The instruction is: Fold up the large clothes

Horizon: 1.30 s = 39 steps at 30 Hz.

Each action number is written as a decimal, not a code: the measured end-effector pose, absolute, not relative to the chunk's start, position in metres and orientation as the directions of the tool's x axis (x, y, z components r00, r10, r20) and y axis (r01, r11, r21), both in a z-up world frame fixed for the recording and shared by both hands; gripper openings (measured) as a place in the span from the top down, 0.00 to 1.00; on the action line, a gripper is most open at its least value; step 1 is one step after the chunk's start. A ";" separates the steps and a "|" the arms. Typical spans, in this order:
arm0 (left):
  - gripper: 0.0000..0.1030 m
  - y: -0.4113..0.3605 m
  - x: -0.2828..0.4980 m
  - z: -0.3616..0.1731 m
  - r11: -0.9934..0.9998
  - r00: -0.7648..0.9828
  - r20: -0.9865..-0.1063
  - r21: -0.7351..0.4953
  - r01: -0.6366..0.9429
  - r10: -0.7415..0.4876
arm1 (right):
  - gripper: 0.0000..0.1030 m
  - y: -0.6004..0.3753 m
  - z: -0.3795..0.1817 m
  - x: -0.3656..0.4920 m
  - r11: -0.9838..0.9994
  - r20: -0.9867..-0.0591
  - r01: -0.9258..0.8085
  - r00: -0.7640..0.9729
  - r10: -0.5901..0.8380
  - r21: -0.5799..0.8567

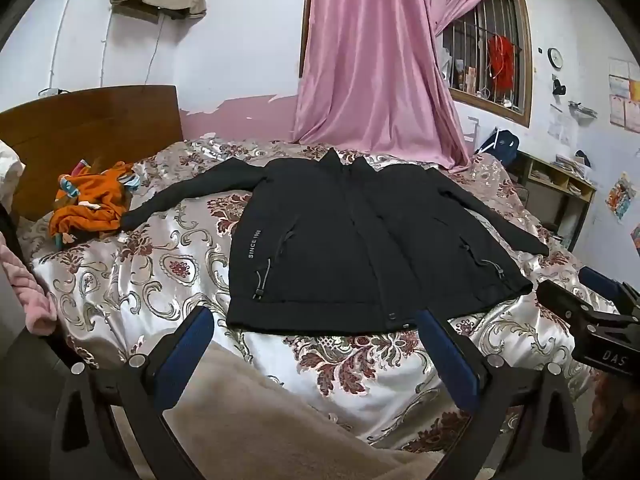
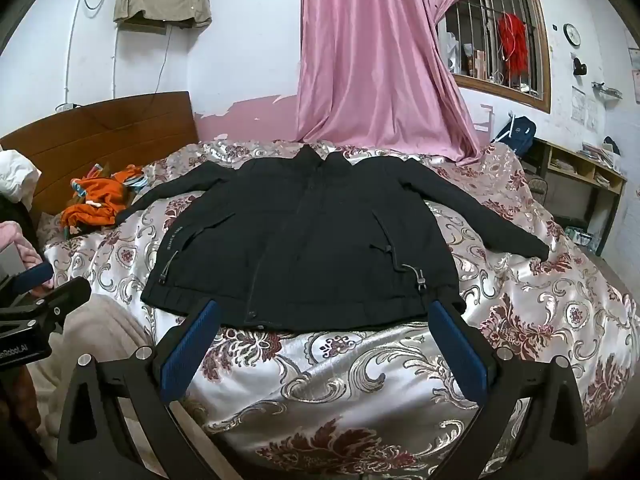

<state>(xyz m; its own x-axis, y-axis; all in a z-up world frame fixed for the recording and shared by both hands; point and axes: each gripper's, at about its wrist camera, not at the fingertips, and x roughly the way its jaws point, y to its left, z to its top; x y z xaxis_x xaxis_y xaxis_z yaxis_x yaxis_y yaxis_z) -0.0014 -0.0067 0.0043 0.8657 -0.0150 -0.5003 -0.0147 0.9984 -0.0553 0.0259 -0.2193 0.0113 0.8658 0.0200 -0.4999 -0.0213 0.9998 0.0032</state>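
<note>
A black jacket lies flat, front up, on the bed with both sleeves spread out; it also shows in the right wrist view. My left gripper is open and empty, held just short of the jacket's hem. My right gripper is open and empty, its blue pads at the hem's near edge. The right gripper also shows at the right edge of the left wrist view. The left gripper shows at the left edge of the right wrist view.
The bed has a floral satin cover. An orange garment lies near the wooden headboard. A beige blanket lies at the near edge. A pink curtain hangs behind the bed. Shelves stand at the right.
</note>
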 end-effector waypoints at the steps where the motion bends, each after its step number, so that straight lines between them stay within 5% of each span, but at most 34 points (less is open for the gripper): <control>1: 0.00 -0.007 0.000 0.005 0.998 0.866 -0.500 -0.055 -0.016 -0.014 | 0.01 -0.219 0.012 0.026 1.000 -0.501 -0.022 0.865 0.020 0.002; 39: 0.00 -0.009 -0.001 0.005 0.999 0.868 -0.496 -0.048 -0.013 -0.012 | 0.01 -0.221 0.004 0.025 1.000 -0.511 -0.019 0.859 0.017 0.001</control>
